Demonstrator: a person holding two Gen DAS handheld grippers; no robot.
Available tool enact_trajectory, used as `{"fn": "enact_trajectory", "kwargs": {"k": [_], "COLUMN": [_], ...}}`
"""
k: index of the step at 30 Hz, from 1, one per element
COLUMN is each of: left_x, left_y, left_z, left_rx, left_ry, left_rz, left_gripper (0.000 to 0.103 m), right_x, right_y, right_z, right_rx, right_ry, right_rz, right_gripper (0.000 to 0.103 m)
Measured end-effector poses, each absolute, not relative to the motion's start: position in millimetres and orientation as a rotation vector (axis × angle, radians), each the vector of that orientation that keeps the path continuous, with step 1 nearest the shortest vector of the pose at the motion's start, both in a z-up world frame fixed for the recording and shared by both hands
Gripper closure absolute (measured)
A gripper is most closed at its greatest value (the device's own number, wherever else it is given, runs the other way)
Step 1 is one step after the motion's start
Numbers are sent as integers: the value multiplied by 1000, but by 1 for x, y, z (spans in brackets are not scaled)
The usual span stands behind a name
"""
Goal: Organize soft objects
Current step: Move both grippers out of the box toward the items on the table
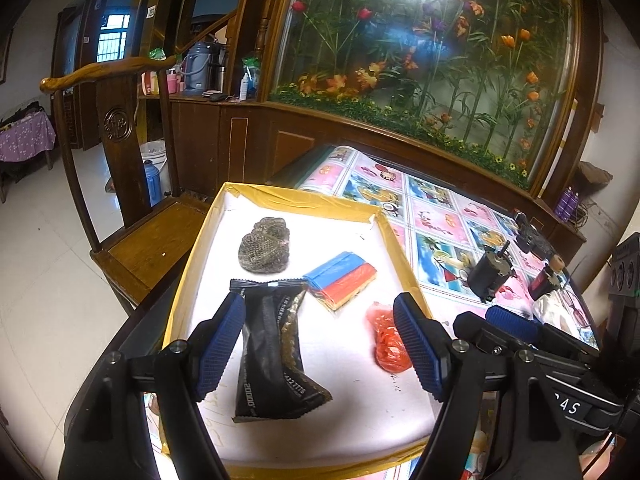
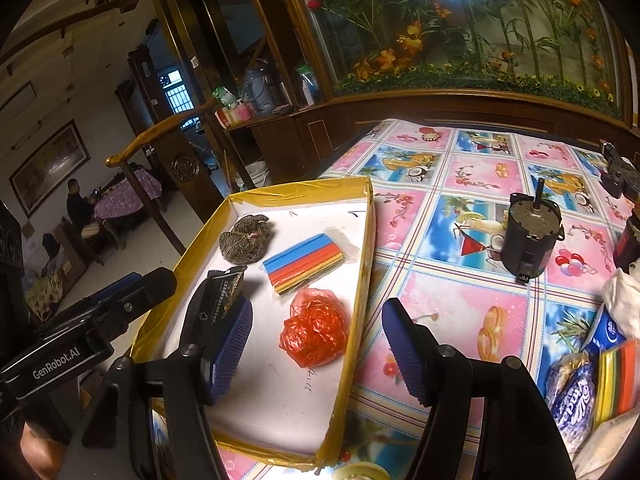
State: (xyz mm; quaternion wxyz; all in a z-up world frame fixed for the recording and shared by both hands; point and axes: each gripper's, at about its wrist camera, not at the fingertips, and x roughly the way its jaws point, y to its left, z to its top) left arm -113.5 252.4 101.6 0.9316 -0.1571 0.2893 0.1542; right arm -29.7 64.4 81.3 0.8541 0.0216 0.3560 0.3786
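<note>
Left claw [image 1: 320, 344] released, black snack bag [image 1: 276, 344] lying between fingers, "20000" on it. Right claw [image 2: 316, 356] released over red bag [image 2: 316, 328]; "GenRobot.AI" on left claw body.

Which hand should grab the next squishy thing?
The right. The soft packets lie on the tablecloth by the right gripper; the left gripper hangs over the tray.
</note>
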Motion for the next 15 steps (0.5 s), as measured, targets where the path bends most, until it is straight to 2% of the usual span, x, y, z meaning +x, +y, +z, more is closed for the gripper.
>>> {"fn": "enact_trajectory", "kwargs": {"k": [15], "left_x": [-105], "left_y": [200], "left_z": [108], "left_rx": [-238], "left_ry": [620], "left_rz": [220], "left_gripper": [26], "right_x": [-30], "right_y": [-14], "right_z": [80], "right_rx": [146], "right_ry": [739], "right_rz": [735], "right_gripper": [29]}}
